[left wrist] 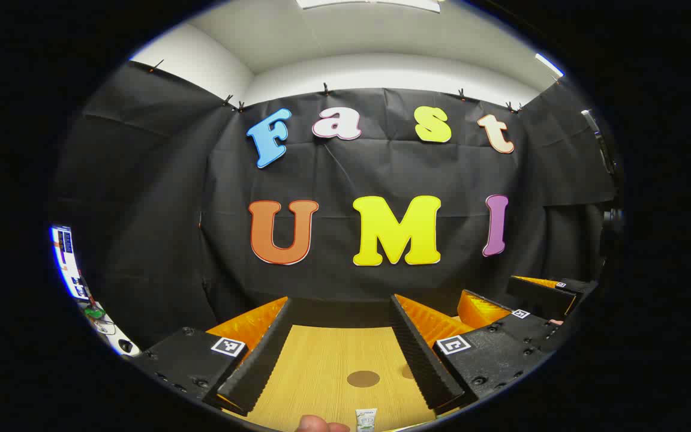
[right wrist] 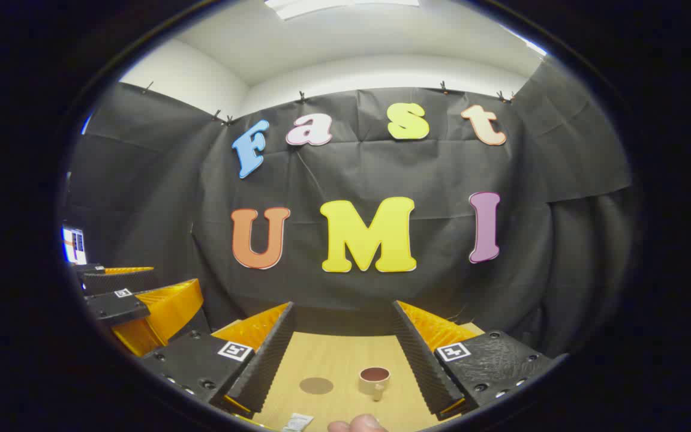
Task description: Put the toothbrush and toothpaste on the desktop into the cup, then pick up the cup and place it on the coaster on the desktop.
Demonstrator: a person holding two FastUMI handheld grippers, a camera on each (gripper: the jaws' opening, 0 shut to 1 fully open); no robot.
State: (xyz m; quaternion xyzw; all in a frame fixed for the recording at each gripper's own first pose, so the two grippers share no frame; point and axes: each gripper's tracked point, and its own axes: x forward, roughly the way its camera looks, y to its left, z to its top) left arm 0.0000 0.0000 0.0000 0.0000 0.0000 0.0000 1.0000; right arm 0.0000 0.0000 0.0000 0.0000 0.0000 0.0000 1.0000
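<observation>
Nothing is picked up yet. Both the left gripper [left wrist: 339, 354] and right gripper [right wrist: 341, 354] are spread wide, empty. The toothpaste [left wrist: 366, 419] lies at bottom centre, the cup [right wrist: 374, 381] lower centre beside the coaster [right wrist: 316, 385]. Next: lower onto the toothpaste.

Both tools look identical. Left tool [left wrist: 339, 354] and right tool [right wrist: 339, 360] have orange fingers with ribbed black pads. Black screw-studded blocks carry square black-and-white tags.

cup [right wrist: 374, 380] on desktop [right wrist: 333, 360] right of coaster [right wrist: 316, 385], toothpaste [right wrist: 297, 422] nearer, left of both
</observation>
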